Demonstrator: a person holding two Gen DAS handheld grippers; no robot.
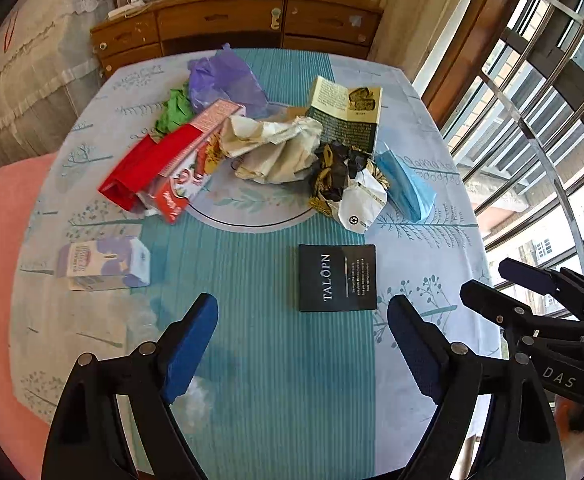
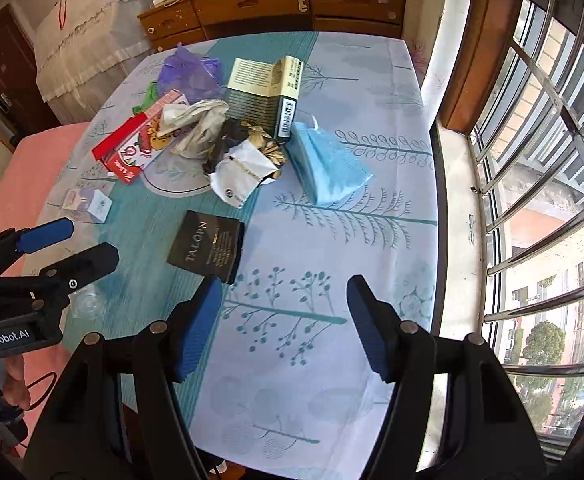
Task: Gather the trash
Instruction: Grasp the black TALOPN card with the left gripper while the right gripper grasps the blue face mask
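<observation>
A pile of trash lies mid-table: a red carton, a purple bag, crumpled cream paper, a green-and-cream box, a black-gold wrapper and a blue face mask. A black TALOPN box lies alone nearer me, and a small lilac carton sits to its left. My left gripper hovers open and empty just short of the black box. My right gripper is open and empty over bare cloth, with the black box beyond its left finger.
The patterned tablecloth ends at a barred window on the right. A pink seat borders the table's left. A wooden sideboard stands behind. A bit of clear plastic lies beside my left finger.
</observation>
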